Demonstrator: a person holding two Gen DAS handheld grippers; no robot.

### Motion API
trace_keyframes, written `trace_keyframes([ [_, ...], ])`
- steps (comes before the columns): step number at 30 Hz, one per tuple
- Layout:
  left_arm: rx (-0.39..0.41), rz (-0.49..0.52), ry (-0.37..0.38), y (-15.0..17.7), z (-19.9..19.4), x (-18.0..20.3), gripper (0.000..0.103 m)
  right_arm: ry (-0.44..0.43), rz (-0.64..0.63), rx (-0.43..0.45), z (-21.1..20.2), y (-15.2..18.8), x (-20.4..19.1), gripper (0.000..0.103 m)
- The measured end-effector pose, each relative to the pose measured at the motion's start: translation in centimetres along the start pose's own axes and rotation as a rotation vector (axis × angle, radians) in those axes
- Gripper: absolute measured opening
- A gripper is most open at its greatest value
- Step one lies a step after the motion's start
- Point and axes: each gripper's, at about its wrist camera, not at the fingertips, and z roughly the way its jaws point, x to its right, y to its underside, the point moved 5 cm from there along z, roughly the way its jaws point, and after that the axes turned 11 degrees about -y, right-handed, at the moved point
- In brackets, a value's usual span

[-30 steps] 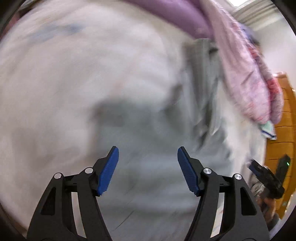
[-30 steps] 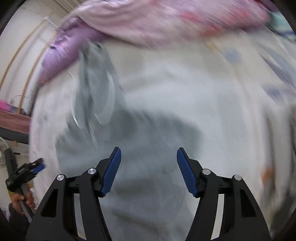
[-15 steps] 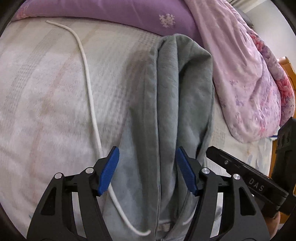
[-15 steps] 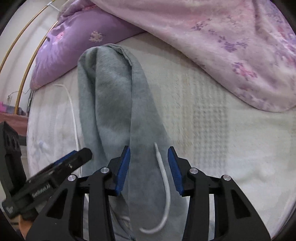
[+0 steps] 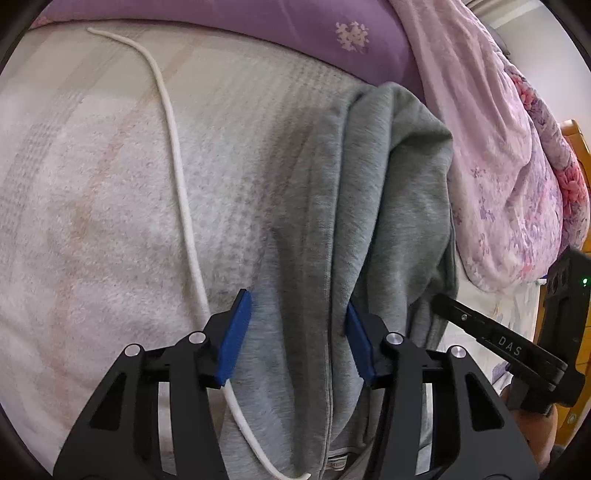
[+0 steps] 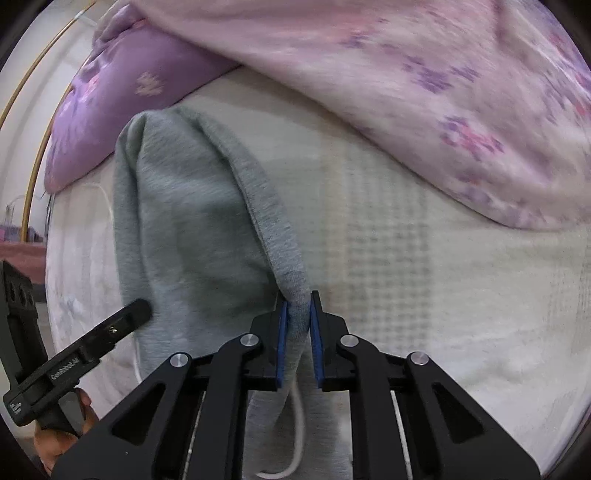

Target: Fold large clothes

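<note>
The right gripper (image 6: 297, 341) has just been closing, and its blue pads now pinch a raised ridge of the grey garment (image 6: 192, 236) at the bottom centre of the right wrist view. Only a thin fold of fabric sits between the pads, so the grip is narrow. A white drawstring (image 6: 298, 435) hangs below the pinch, near the bottom edge.

The left gripper (image 5: 295, 334) has also been closing, but stands about half open. It straddles the left edge and seam of the grey garment (image 5: 388, 221) at the bottom centre of the left wrist view. Whether the pads press on the cloth cannot be told; the right pad lies against a fold, and the left pad appears clear.

The garment lies lengthwise on the pale bed blanket (image 5: 92, 221), running from the bottom of the frame up toward the purple pillow (image 5: 295, 33). A pink floral quilt (image 6: 424, 92) fills the upper right.

For this step, a firm hold on both near corners seems needed:
- Seat the left pads on fabric before lifting.
- Keep the white drawstring (image 5: 177, 177) out of the left grip; it passes just beside the left pad.
- Take all layers in each pinch, or the fold may come out uneven.
</note>
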Motion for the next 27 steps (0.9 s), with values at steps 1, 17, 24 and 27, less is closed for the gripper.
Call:
trace_keyframes([
  [1,0.011,-0.015,0.023,0.0,-0.3,-0.2,0.051,-0.011,0.011,-0.002,0.0,0.0,0.2,0.011],
  [17,0.027,-0.013,0.041,1.4,-2.4,-2.0,0.046,-0.048,0.012,-0.009,0.9,0.2,-0.7,0.014],
  [24,0.017,0.025,-0.026,1.9,-1.7,-1.5,0.044,-0.051,0.016,-0.013,1.2,0.2,-0.7,0.014],
  [27,0.016,0.029,-0.026,1.7,-1.3,-0.7,0.044,-0.055,0.018,-0.016,1.2,0.2,-0.6,0.014],
])
